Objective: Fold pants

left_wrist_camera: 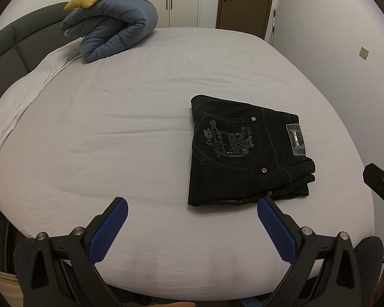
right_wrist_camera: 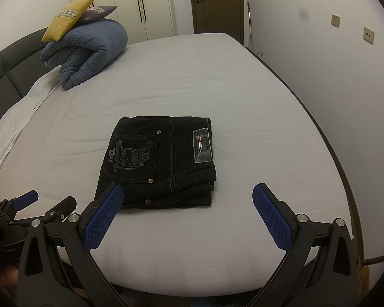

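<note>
two pillows (right_wrist_camera: 69, 18) top rolled duvet (right_wrist_camera: 89, 51), well apart from pants (right_wrist_camera: 161, 161).

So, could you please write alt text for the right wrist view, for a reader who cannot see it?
Black pants lie folded into a compact rectangle on a bed with a pale sheet, just beyond the open right gripper, which holds nothing. A rolled blue duvet topped with cushions sits at the far left.

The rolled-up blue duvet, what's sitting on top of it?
On the blue duvet lie a yellow cushion and, partly hidden behind it, a purple cushion. Whatever lies beneath the roll is covered.
</note>
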`<state>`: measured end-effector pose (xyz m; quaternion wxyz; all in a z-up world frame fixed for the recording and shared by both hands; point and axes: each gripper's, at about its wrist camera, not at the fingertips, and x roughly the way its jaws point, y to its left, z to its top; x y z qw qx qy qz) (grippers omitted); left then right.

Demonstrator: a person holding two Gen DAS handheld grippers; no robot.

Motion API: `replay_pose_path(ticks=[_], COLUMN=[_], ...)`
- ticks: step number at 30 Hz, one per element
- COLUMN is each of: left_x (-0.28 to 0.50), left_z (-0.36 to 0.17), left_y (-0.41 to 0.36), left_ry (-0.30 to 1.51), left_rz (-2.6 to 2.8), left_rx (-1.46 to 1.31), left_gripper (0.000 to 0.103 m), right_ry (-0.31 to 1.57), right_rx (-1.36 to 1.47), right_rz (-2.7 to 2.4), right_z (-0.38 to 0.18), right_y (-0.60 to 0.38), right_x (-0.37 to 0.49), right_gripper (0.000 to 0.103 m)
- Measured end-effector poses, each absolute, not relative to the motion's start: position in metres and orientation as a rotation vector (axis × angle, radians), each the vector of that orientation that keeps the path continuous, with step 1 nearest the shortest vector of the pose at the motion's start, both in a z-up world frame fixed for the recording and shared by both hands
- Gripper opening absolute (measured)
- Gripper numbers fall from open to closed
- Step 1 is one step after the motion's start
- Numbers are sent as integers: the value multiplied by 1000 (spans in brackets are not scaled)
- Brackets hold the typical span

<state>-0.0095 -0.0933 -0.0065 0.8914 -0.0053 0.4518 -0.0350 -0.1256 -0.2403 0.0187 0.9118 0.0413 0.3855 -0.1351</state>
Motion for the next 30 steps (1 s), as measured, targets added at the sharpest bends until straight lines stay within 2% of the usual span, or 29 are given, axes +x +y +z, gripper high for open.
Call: replay_pose_path(ticks=[30], left_x=[-10], left_z=[-7], left_y=[-94], left_ry=[939], left_rz=[-76], left_rx=[-14], left_gripper=[103], right_ry=[800], right_rx=[83], right_rz=[-275], right_z=[15], right_y=[-240], right_x=[-126], right_gripper=[103])
